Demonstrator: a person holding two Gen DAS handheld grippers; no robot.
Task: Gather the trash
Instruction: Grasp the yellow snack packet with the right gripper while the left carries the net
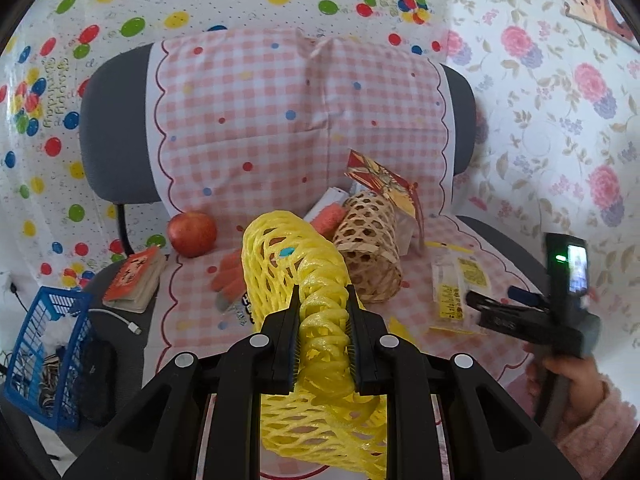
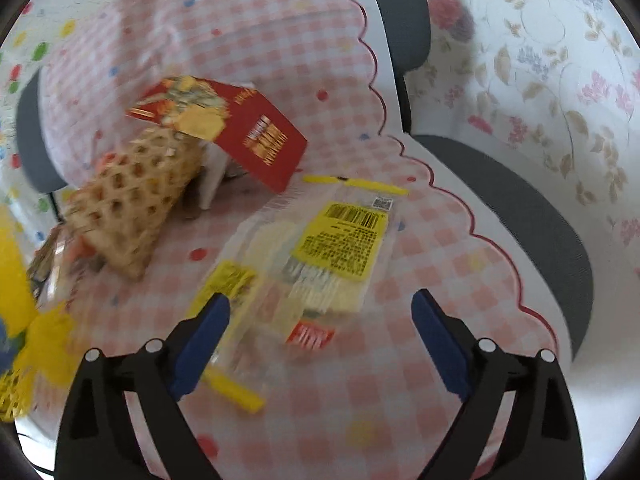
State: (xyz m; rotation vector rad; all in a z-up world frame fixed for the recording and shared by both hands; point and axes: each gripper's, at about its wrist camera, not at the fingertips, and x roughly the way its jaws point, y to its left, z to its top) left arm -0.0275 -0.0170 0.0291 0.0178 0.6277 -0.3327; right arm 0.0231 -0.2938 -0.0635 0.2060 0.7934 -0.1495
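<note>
- Checked cloth (image 2: 360, 360) covers the chair seat under both my tongs.
- My left tongs (image 1: 323, 322) are clamped on one yellow foam net (image 1: 308, 280): light and squashy, so it crushes between the pads and should hold well.
- My right tongs (image 2: 320, 340) stand wide apart, empty, above one clear wrapper (image 2: 304, 272) lying flat just ahead of the tips.
- I judge the wrapper thin and slippery; I would pinch its near edge.
- Beyond it I count one red packet (image 2: 256, 136) and one basket (image 2: 132, 208).

chair (image 1: 116, 128) | cloth (image 1: 256, 120) | on it: apple (image 1: 192, 233), basket (image 1: 370, 246), wrappers (image 2: 320, 256)
</note>
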